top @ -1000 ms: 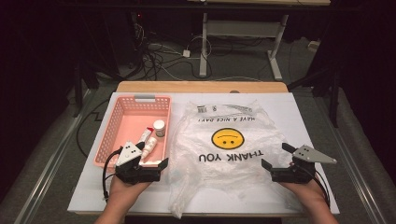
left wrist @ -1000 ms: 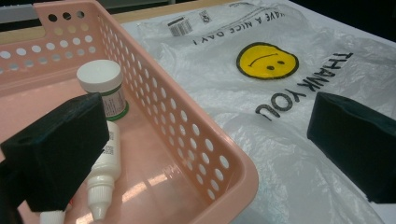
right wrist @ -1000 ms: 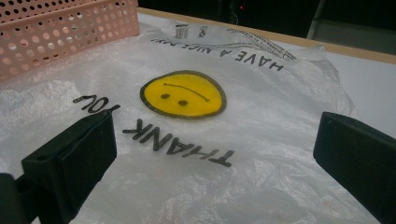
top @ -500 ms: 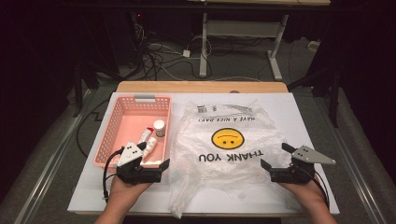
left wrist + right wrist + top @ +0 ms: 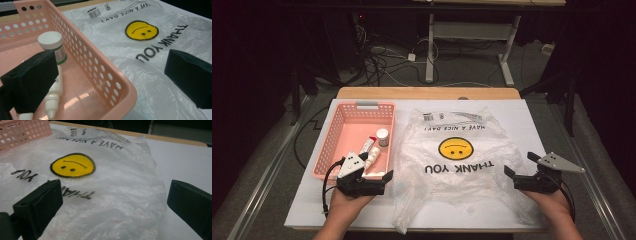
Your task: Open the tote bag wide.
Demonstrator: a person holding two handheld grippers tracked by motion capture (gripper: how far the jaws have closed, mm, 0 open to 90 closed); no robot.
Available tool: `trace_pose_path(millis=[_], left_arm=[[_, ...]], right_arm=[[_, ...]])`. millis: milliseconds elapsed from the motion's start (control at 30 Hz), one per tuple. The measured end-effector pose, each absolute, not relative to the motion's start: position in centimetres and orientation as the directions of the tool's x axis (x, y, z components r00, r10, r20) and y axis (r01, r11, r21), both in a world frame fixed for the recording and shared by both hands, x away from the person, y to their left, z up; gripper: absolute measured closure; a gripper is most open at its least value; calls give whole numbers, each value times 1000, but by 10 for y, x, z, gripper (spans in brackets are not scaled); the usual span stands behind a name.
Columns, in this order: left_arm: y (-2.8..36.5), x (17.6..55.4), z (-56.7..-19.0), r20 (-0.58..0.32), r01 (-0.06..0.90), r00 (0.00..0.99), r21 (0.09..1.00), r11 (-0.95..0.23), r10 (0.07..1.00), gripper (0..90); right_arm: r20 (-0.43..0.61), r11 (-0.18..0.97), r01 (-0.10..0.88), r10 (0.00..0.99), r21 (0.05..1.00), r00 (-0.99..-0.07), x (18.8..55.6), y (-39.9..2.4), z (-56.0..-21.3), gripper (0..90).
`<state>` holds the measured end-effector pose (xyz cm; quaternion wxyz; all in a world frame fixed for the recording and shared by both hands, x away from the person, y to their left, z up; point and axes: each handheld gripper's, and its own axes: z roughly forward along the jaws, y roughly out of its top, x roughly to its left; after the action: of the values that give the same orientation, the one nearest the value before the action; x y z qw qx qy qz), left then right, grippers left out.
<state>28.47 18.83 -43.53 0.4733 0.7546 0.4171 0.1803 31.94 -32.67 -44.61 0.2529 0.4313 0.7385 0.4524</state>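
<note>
A pink perforated basket (image 5: 343,131) sits at the table's left and holds a white-capped jar (image 5: 382,136) and a white squeeze bottle (image 5: 373,155). Beside it lies a flat clear plastic bag (image 5: 462,165) printed with a yellow smiley (image 5: 455,148) and "THANK YOU". My left gripper (image 5: 367,169) is open and straddles the basket's near right corner (image 5: 125,92): one jaw hangs over the bottle (image 5: 53,95) and jar (image 5: 51,43), the other over the bag (image 5: 150,37). My right gripper (image 5: 519,164) is open at the bag's near right edge (image 5: 140,202), empty.
The white tabletop (image 5: 537,125) has bare room right of the bag, and a wooden edge (image 5: 427,93) runs along its far side. Behind it, cables (image 5: 382,60) and a desk frame (image 5: 472,35) stand on the dark floor. A hand holds each gripper from the near edge.
</note>
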Motion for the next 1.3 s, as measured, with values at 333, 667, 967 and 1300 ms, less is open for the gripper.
trace_pose_path(millis=[333,667,967,1300], left_arm=[[188,284,-434,-104,462,598,855,-235,795,0],[190,277,-433,-51,456,598,843,-286,800,0],[198,268,-432,-65,438,615,857,-271,786,18],[194,273,-437,-85,450,617,854,-262,782,16]], right_arm=[[62,175,481,897,859,-437,330,-353,-451,143],[139,123,560,905,820,-403,352,-365,-459,210],[112,160,555,899,816,-423,413,-350,-449,244],[135,152,603,906,783,-402,489,-335,-452,310]])
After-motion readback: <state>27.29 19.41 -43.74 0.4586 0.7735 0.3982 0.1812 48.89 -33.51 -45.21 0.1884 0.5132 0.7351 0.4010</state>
